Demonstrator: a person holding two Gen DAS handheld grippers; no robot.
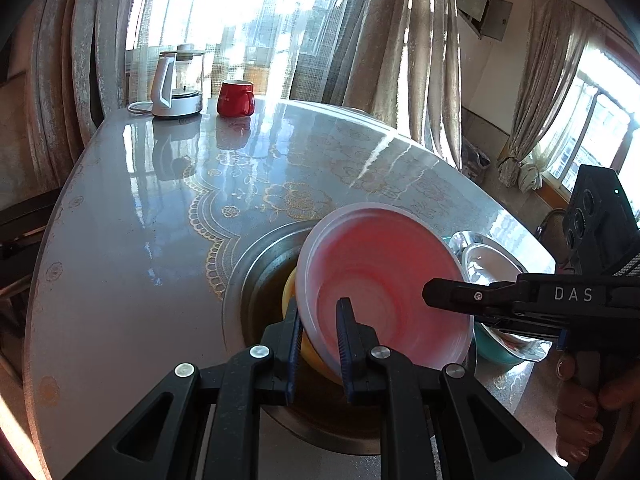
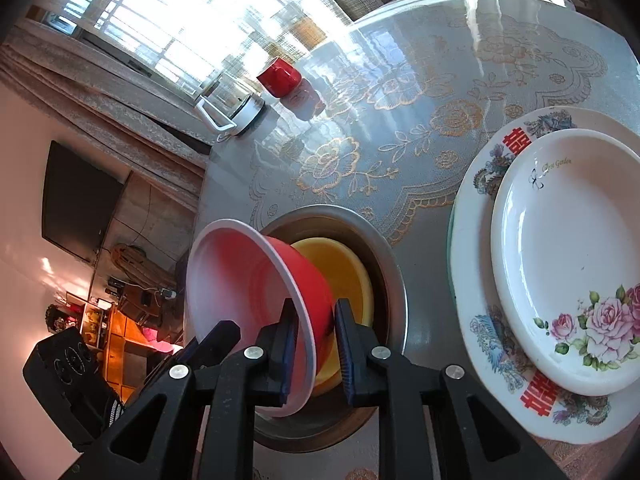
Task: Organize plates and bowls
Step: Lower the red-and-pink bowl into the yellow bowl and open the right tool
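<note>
Both the left gripper (image 1: 320,320) and the right gripper (image 2: 316,324) had their jaws pinching the rim of the red bowl (image 2: 256,292). The bowl was tipped, just above the yellow bowl (image 2: 340,268) in the round metal basin (image 2: 394,280).

Red bowl (image 2: 256,280) white inside, yellow bowl (image 2: 340,268), teal bowl (image 1: 494,346), rose-print white plate (image 2: 568,256), dragon-pattern plate (image 2: 476,280), grey gold-floral desk (image 2: 400,120), red mug (image 1: 235,98).

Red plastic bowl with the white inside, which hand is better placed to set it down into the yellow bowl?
Probably right. The right gripper straddles the red plastic bowl's rim with the yellow bowl in open view just ahead. The left gripper also straddles it, but its view of the yellow one is mostly blocked.
</note>
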